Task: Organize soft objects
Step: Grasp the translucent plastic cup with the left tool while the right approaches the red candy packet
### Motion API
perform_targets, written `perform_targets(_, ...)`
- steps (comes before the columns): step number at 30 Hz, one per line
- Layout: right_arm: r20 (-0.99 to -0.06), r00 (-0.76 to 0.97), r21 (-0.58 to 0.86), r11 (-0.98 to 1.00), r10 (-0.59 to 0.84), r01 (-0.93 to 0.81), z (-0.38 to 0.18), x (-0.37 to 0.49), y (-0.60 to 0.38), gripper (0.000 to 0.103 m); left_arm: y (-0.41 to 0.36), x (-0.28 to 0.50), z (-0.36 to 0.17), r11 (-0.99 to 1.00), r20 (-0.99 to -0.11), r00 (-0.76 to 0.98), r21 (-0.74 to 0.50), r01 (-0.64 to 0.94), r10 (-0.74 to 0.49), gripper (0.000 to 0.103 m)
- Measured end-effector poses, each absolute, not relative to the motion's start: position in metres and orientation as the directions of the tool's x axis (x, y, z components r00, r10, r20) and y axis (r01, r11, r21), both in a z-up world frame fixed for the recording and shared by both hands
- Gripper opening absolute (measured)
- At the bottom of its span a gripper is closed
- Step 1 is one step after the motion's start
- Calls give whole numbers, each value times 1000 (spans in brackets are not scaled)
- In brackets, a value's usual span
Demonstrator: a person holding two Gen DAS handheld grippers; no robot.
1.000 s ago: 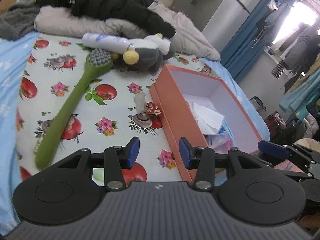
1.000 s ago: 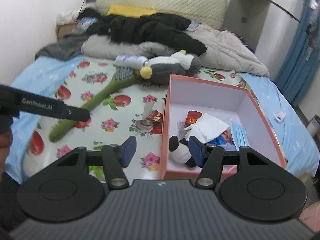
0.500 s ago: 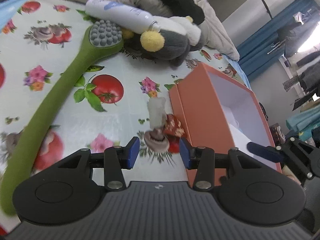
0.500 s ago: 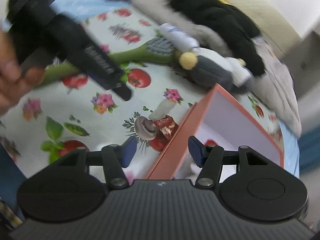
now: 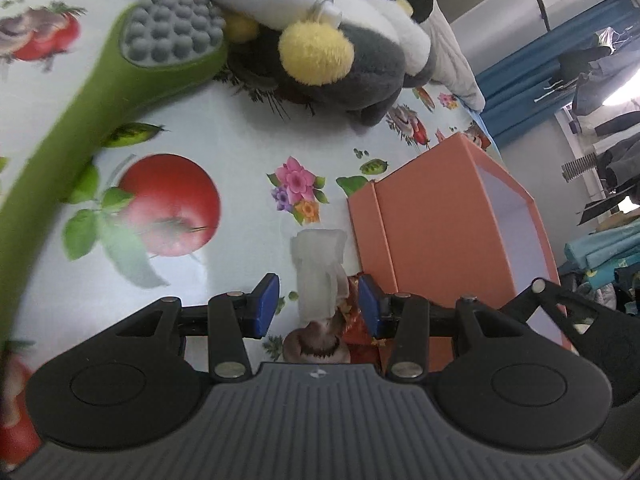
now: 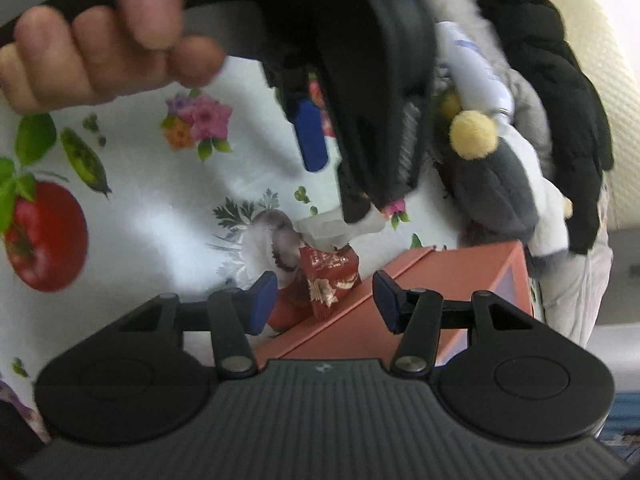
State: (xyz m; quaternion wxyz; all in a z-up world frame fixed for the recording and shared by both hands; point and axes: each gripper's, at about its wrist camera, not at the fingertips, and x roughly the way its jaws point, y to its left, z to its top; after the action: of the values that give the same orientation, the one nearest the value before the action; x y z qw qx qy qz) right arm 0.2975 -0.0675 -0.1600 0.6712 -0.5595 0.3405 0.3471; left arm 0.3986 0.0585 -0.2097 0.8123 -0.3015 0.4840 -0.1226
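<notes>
We are bracketing the translucent white soft roll (image 5: 318,270) beside the orange cardboard box (image 5: 448,232) with the unclenched left gripper (image 5: 318,306). The right gripper (image 6: 324,300), just narrowing around the red foil packet (image 6: 330,280), is gripping nothing. The grey plush penguin (image 5: 340,68) is awaiting boxing.

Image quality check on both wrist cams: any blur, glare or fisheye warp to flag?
Left wrist view: green massage brush and tomato print smeared by motion blur; bright window blows out the upper right; fisheye bends the orange box edges. Right wrist view: the hand and left gripper are close and blurred; sheen glares off the floral cloth; red packet stays fairly sharp.
</notes>
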Motion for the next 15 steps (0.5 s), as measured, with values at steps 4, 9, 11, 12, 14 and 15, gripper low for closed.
perform_targets(4,-847,528,-521,96,67,-848,-169,301,-63,52,53,413,-219,787,-714,491,-611,-91,-498,49)
perform_targets(9,-851,521,-513,104,71,-852,-171,304,-63,49,47,427,-223,805,-733,481,-586,-88,-481,49)
perform_targets(11,-849,524,-516,102,73,-850,-171,304,-63,49,44,430,-223,814,-738,477,-576,-74,-478,49)
perform_targets(12,-848,526,-518,101,72,-849,-172,304,-63,47,42,432,-224,816,-739,472,-574,-68,-481,49)
perform_targets(14,-848,525,-518,99,70,-850,-173,304,-62,45,41,434,-226,819,-742,466,-570,-63,-481,49)
perform_targets(15,-847,527,-521,91,71,-849,-174,305,-61,45,41,434,-226,817,-740,467,-573,-61,-484,49)
